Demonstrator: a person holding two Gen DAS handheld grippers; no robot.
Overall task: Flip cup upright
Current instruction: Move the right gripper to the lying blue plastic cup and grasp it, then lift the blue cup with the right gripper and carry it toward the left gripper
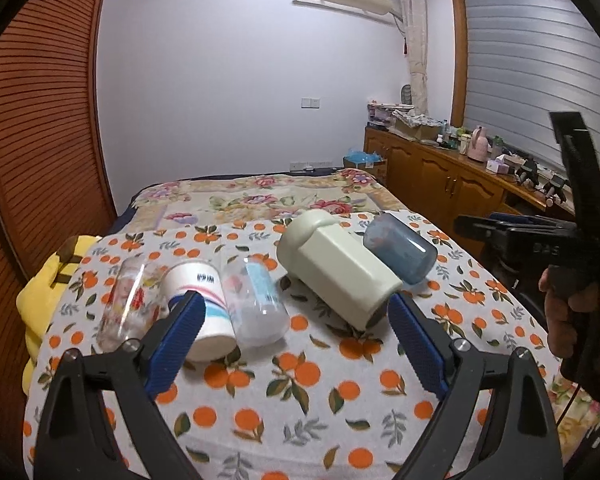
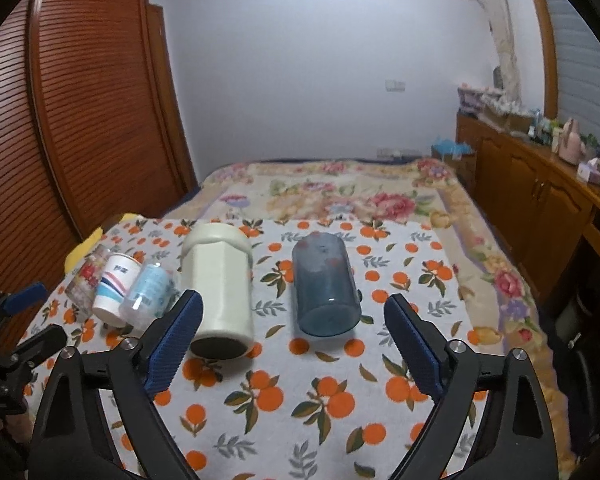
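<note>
Currently five cups lie on their sides in a row on the orange-print cloth (image 2: 320,408). Blue cup (image 2: 324,288), rightmost, lies between the right tool's (image 2: 294,332) spread fingers, untouched. Judged light, stiff, smooth plastic, likely slippery: grip mid-body across its width. Left tool (image 1: 296,334) also wide open, empty, near the cream cup (image 1: 336,268).

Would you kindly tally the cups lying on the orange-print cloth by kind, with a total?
Clear glass with flower print: 1
White paper cup with stripes: 1
Clear plastic cup with light blue label: 1
Cream cup: 1
Blue translucent cup: 1
Total: 5, all on their sides.
</note>
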